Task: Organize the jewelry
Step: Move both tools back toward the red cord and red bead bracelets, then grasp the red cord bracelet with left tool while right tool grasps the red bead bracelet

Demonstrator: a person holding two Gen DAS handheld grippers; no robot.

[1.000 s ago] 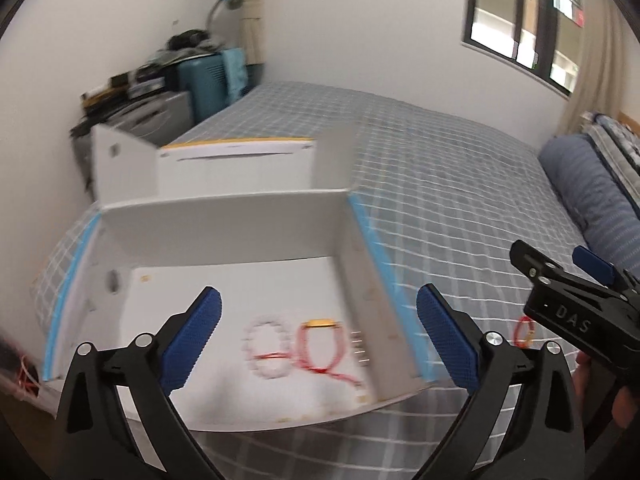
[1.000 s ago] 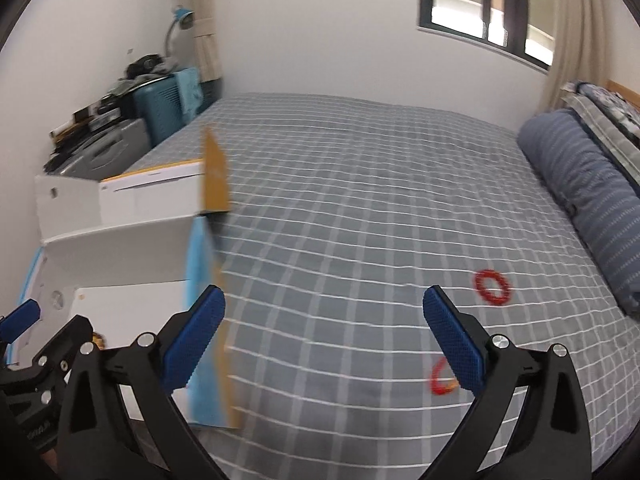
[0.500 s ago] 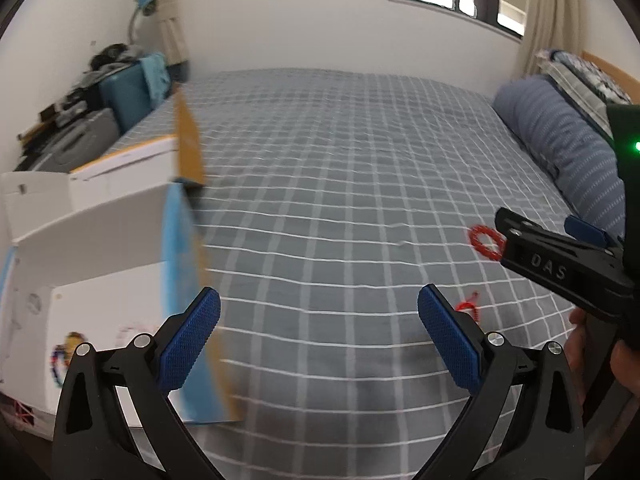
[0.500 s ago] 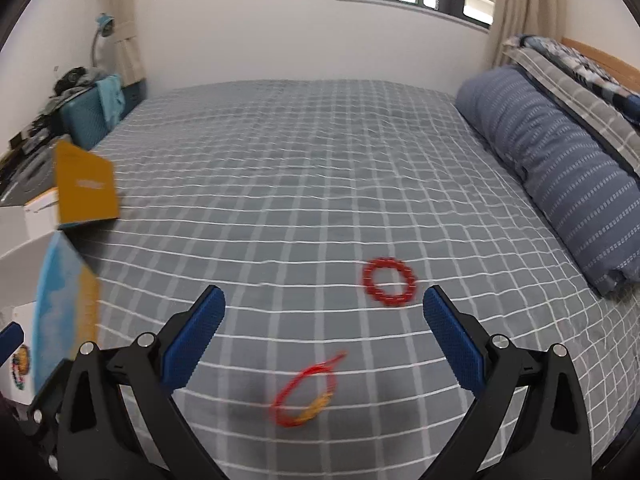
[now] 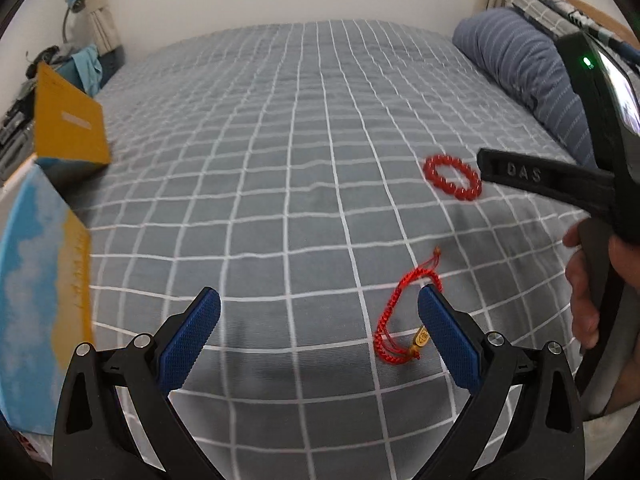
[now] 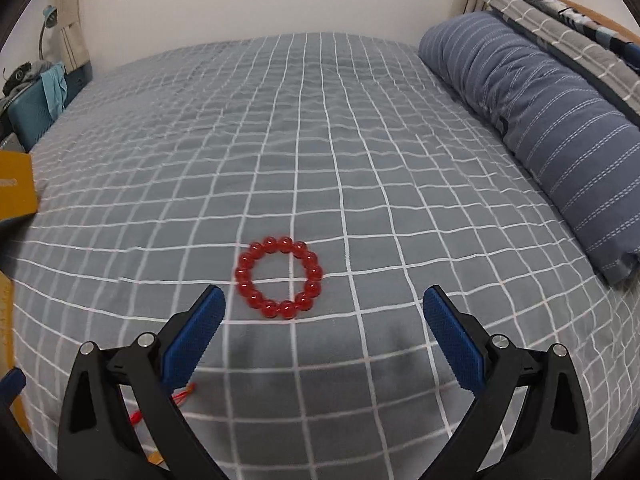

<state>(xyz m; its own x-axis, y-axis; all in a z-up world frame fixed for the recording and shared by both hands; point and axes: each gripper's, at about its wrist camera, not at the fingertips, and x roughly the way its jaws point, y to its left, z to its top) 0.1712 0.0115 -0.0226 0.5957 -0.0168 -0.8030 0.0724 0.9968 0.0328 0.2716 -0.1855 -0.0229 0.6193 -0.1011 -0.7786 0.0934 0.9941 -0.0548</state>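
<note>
The bed [image 6: 320, 128] fills nearly everything, spread with a grey-blue cover crossed by a white grid. Along its right side lies a long blue striped bolster pillow [image 6: 536, 120], with a folded plaid blanket [image 6: 560, 28] behind it against the wall. At the bed's left edge stands an open cardboard box [image 5: 40, 280], its near flap printed blue with clouds and yellow along one edge, a second yellow flap [image 5: 70, 124] raised further back. Past the box, off the far left corner, there is a cluttered spot with a teal case [image 6: 32, 116] and a lamp, too small to make out well.

The left tool [image 5: 320, 332] hangs low over the cover, its blue-padded fingers spread wide with nothing between them. The right tool [image 6: 324, 332] is likewise spread wide and empty; from the left camera its black body and the person's right hand [image 5: 588, 280] show at the right edge.

Two pieces of jewelry lie on the cover, apart from each other. A red bead bracelet [image 6: 279, 277] rests flat as a closed ring just ahead of the right tool's fingertips, nearer its left finger. A red braided cord bracelet [image 5: 404, 312] with a small gold charm lies just beside the left tool's right finger, partly hidden behind that pad.
</note>
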